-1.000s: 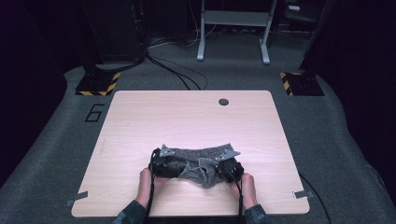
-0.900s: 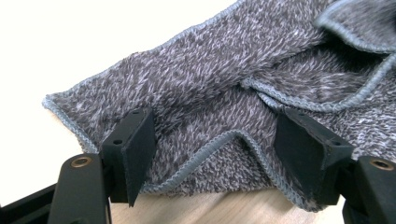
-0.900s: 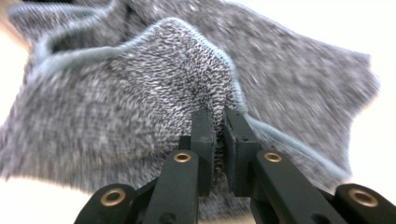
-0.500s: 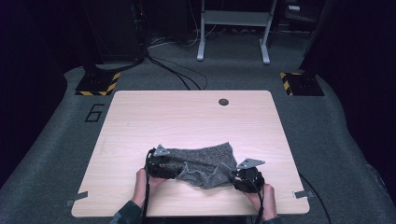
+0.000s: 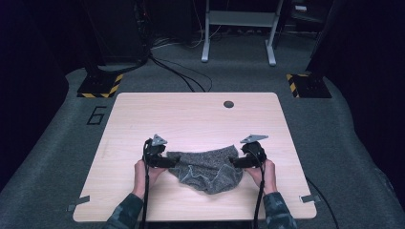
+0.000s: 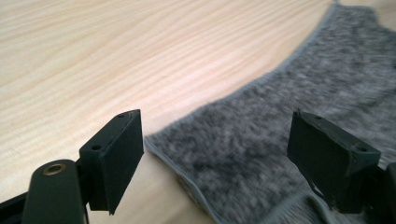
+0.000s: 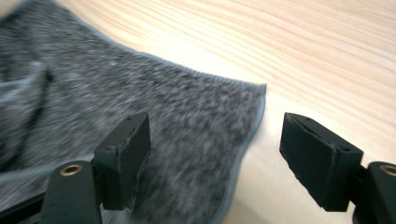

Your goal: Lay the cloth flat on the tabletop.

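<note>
A grey knitted cloth (image 5: 207, 168) lies spread on the near half of the wooden table (image 5: 191, 119), its front part rumpled. My left gripper (image 5: 165, 161) is at the cloth's left end, open, its jaws straddling the cloth's corner (image 6: 196, 154) with the edge hem between them. At the right end my right gripper (image 5: 237, 161) stands open too, jaws wide over the cloth's right corner (image 7: 219, 135). Nothing is pinched in either one. A hand holds each gripper from the table's near edge.
A dark round hole (image 5: 229, 104) sits near the table's far edge. Bare wood stretches beyond the cloth. Behind the table are floor cables (image 5: 176, 71), a metal stand (image 5: 237, 28) and yellow-black striped feet (image 5: 100, 88).
The two grippers have moved apart and a little farther from the near edge. The cloth, bunched between them before, now lies stretched wider across the table, and both grippers are open.
</note>
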Motion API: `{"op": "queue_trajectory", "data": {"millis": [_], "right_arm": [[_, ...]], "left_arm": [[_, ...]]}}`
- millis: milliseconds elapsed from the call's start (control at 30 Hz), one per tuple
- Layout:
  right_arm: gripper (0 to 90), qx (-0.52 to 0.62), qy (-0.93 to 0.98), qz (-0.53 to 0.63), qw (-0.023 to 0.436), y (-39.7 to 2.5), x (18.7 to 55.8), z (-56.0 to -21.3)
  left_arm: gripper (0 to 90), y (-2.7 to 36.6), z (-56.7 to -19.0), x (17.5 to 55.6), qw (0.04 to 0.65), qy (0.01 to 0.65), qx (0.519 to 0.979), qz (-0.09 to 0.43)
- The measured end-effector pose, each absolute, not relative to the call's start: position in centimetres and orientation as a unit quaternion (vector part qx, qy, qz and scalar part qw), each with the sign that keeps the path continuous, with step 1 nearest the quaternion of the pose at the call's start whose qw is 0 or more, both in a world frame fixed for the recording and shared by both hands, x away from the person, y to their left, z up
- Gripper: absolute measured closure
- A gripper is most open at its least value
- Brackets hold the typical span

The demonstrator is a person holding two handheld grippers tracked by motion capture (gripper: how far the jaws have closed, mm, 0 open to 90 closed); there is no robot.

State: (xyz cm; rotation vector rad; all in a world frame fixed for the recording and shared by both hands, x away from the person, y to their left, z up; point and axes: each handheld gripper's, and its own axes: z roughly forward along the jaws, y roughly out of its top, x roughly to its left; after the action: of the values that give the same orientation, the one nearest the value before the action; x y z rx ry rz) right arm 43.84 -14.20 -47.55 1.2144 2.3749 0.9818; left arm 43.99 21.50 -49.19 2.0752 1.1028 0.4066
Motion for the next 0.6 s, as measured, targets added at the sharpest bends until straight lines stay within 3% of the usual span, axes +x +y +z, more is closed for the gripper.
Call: {"op": "queue_trajectory", "data": {"millis": [267, 600], "right_arm": [[27.0, 0.420, 0.843, 0.306, 0.137, -11.9, 47.7, -49.3], [25.0, 0.423, 0.848, 0.285, 0.143, -11.4, 48.2, -50.4]], "left_arm": [[20.0, 21.1, -50.7, 45.5, 0.336, 0.440, 0.819, 0.151], [21.7, 20.9, -51.5, 45.4, 0.325, 0.434, 0.828, 0.143]]}}
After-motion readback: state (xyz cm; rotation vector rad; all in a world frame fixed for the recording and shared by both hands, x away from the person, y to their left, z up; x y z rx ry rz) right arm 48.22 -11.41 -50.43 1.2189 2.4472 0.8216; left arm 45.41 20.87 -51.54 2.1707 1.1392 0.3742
